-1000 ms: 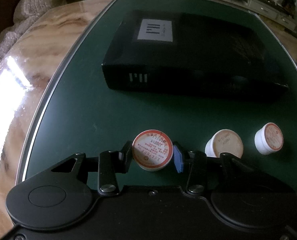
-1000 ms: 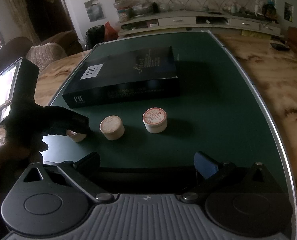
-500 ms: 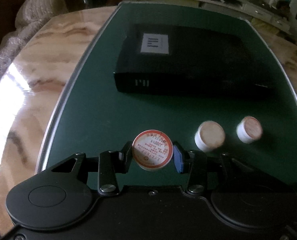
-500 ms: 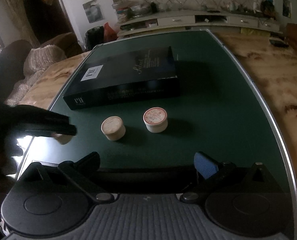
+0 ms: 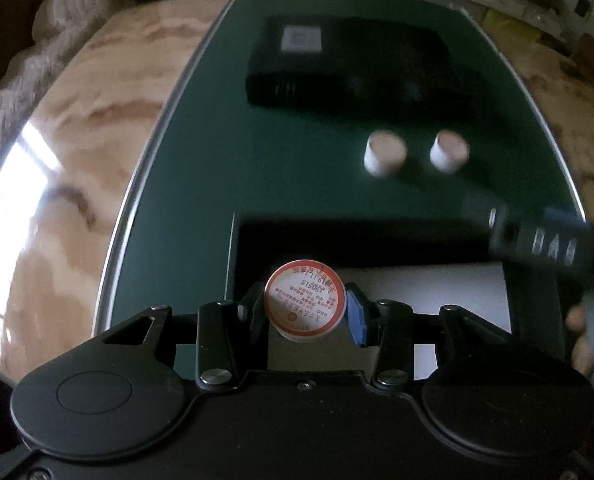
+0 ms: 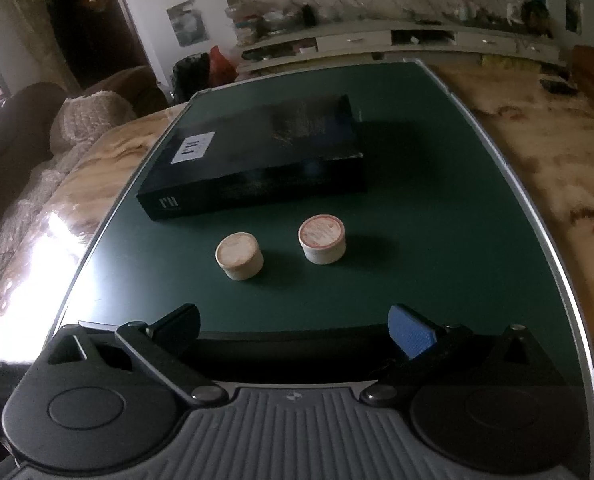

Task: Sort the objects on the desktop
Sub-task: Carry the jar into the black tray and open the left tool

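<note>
1. Left wrist view: the left gripper (image 5: pixel 305 312) pinches a small round tub (image 5: pixel 304 304) between its fingers, one dark and one with a blue pad. The tub's flat lid, red-rimmed with printed text, faces up toward the camera; being round, it has no clear long axis.
2. Below the held tub lies an open dark box (image 5: pixel 377 240) with a pale floor, at the near edge of the green mat (image 5: pixel 217 168).
3. Farther off on the mat stand two more tubs, a plain-lidded tub (image 5: pixel 385 153) on the left and a red-lidded tub (image 5: pixel 449 150) just to its right, both upright and blurred.
4. A long black box (image 5: pixel 353 64) lies flat at the far end, its long axis running left to right.
5. Right wrist view: the right gripper (image 6: pixel 295 328) has its jaws spread wide and holds nothing.
6. Compared with a second ago, the held tub has been lifted off the mat and drawn toward the near side, over the open box. The two resting tubs and the long box have not moved.
7. At the right edge of the left wrist view, the right gripper's body and some fingers (image 5: pixel 577 340) now appear.
</note>
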Available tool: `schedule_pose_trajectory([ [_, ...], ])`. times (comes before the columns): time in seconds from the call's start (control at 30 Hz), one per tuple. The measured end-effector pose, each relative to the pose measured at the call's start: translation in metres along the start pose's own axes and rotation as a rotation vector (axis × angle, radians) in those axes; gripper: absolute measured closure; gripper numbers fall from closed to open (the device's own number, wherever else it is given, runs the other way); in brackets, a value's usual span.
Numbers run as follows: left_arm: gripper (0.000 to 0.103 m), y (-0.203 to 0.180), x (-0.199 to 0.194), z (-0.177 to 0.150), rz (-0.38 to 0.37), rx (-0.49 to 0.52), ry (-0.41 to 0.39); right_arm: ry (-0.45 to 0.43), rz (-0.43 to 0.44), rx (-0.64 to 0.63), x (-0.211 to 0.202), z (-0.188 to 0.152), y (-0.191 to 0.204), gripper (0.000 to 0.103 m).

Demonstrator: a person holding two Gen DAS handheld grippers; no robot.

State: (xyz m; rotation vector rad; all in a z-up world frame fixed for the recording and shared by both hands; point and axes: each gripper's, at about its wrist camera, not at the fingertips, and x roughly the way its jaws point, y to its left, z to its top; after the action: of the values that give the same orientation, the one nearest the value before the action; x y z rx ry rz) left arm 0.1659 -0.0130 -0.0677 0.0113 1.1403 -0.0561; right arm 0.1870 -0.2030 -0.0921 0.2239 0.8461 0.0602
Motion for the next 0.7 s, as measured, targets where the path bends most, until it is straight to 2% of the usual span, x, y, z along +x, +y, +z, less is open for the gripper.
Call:
schedule_pose_trajectory([
  [0.3,0.062,0.008,0.027,-0.025,0.021,-0.032,0.072,-0.004,-0.011,-0.008,-0.006,0.002,0.004,0.000],
  [0.43,0.062,0.007,0.035,-0.032,0.026,-0.029,0.087,-0.004,-0.016,-0.013,-0.007,0.003,0.004,0.000],
  [0.53,0.062,0.001,0.038,-0.036,0.057,-0.004,0.075,-0.003,-0.023,-0.013,-0.006,0.004,0.004,0.000],
  [0.7,0.062,-0.002,0.040,-0.036,0.051,-0.005,0.081,0.004,-0.035,-0.012,-0.003,0.006,0.004,0.000],
])
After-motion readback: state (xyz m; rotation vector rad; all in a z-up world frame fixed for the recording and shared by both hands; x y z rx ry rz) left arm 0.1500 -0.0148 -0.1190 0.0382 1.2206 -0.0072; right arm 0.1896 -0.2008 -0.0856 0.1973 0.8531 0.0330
